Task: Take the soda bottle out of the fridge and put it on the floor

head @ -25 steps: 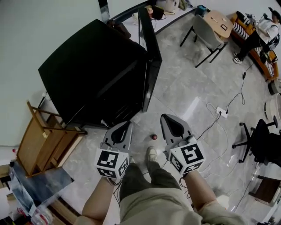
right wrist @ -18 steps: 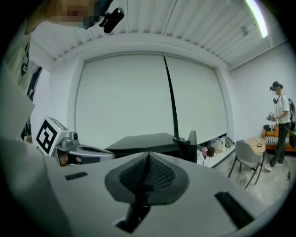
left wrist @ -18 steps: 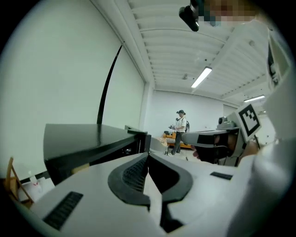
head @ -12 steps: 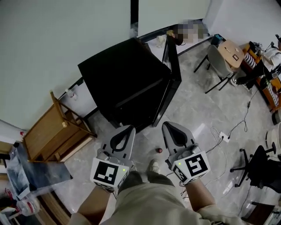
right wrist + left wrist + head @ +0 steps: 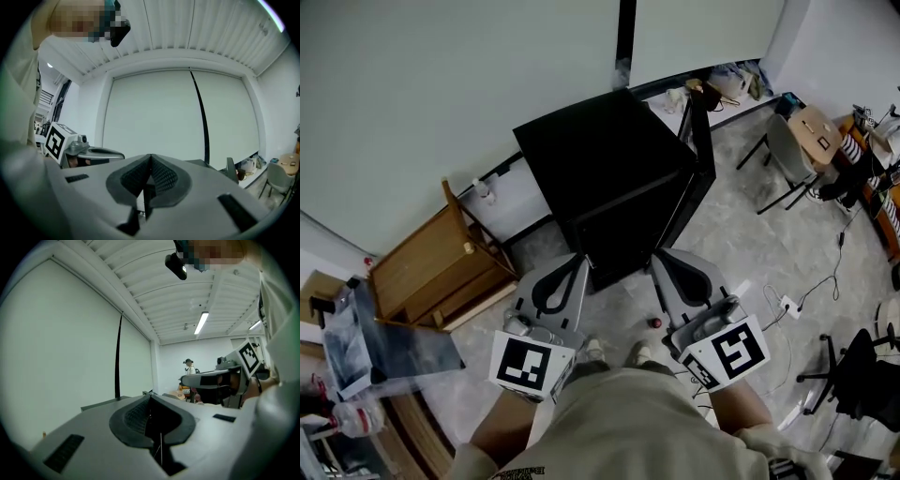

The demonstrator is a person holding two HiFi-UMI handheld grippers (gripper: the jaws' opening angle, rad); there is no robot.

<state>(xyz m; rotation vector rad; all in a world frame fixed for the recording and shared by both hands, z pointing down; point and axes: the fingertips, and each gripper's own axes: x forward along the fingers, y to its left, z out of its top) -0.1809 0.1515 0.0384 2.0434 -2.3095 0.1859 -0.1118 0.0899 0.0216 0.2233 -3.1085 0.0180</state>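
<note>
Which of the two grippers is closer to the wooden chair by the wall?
Left. In the head view the left gripper sits just right of the wooden chair; the right gripper is farther right, on the left gripper's far side.

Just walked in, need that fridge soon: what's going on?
A person stands before the black fridge, whose door looks open, holding a gripper in each hand. The left gripper and the right gripper are both shut and empty. A small red thing sits on the floor near their feet; I can't tell what it is.
</note>
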